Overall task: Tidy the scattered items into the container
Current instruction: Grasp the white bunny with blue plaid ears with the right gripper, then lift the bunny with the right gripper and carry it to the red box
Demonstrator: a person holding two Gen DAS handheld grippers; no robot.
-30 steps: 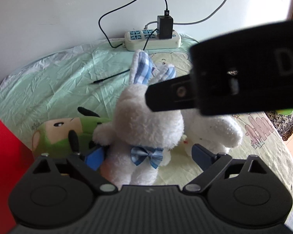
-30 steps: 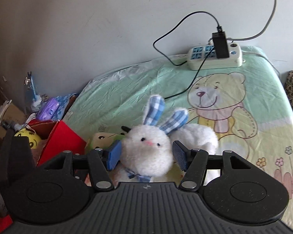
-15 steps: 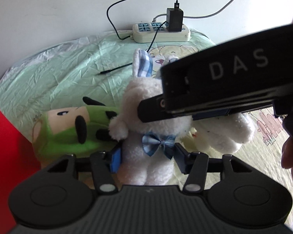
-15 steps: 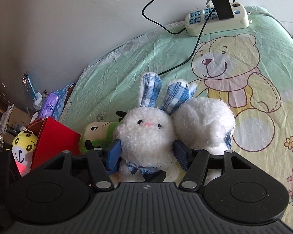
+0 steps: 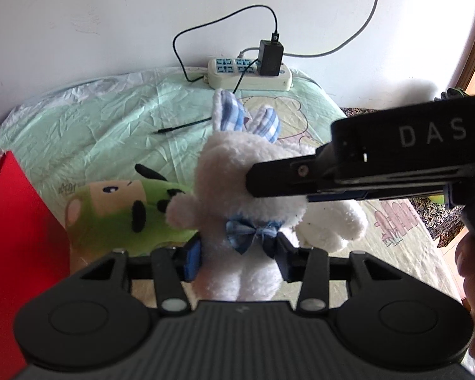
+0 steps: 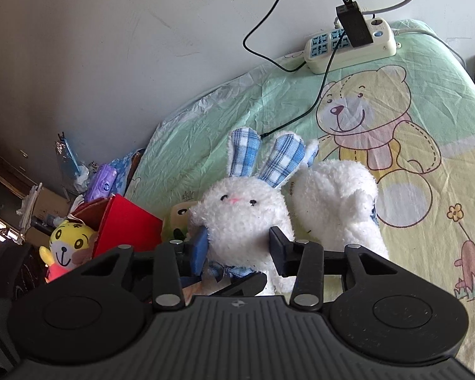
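Both sets of jaws are squeezed onto the same white bunny [image 5: 237, 190]: left gripper [image 5: 236, 259] pinches its body just under the blue bow, right gripper [image 6: 237, 247] pinches its head. Bunny's upright over the bedsheet [image 6: 411, 110], touching a second white plush [image 6: 335, 202] and a green plush [image 5: 120, 209]. Red box [image 5: 15, 237] sits just left with a yellow tiger toy [image 6: 66, 247] inside.

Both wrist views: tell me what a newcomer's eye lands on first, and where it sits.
The white plush rabbit with blue checked ears fills the centre, clamped by both the left gripper at its body and the right gripper at its head. To its left stands the red box with a yellow tiger toy inside. A power strip lies by the wall.
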